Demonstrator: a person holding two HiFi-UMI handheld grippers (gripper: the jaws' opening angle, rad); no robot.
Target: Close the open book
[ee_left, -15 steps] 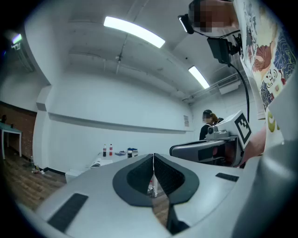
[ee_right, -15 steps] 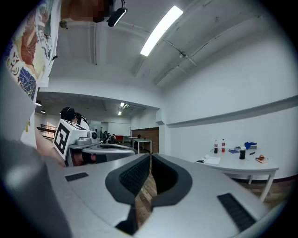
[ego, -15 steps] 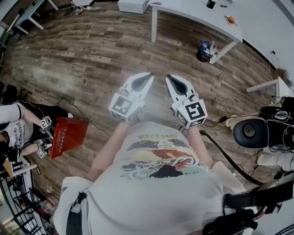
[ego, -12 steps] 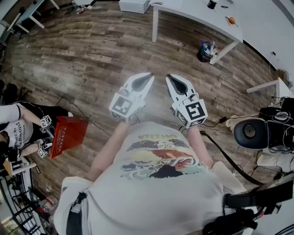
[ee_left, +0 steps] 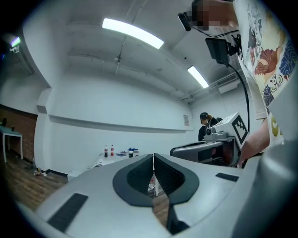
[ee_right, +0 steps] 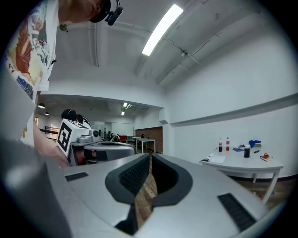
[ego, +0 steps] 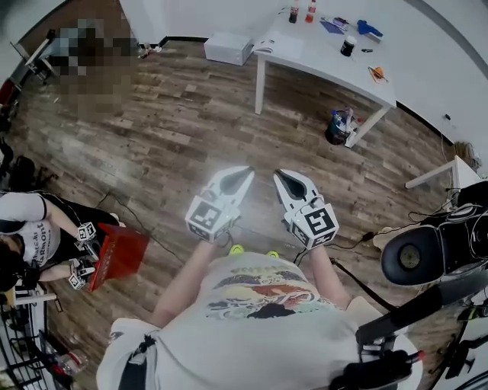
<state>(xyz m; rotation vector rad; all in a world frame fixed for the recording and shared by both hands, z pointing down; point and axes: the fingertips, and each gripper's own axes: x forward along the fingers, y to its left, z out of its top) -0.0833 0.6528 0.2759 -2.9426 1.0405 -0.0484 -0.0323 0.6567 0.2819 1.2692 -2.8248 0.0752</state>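
A wood-plank floor (ego: 152, 114) fills most of the head view, with a white table (ego: 335, 68) standing at its far side. The book (ego: 276, 44) lies open on the table's left end, well apart from both grippers. On the same top stand two bottles (ego: 301, 11) and a dark cup (ego: 348, 46), along with a few items too small to name. A white box (ego: 227, 47) sits on the floor just left of the table, and a bin (ego: 339, 126) of mixed things stands by the table's near right leg.

The person stands on the open floor, holding both grippers out level in front of the chest, side by side and near each other but not touching. The left gripper (ego: 246, 173) has its jaws pressed together — its own view shows the dark pads meeting at the tip with nothing between them. The right gripper (ego: 280, 174) is the same: jaws closed tip to tip and empty. In its own view the table with the open book shows off to the right, far beyond the jaws.

At the left edge of the head view a second person (ego: 27, 228) holds a red box (ego: 118, 255). A black chair (ego: 415, 255) stands at the right edge.
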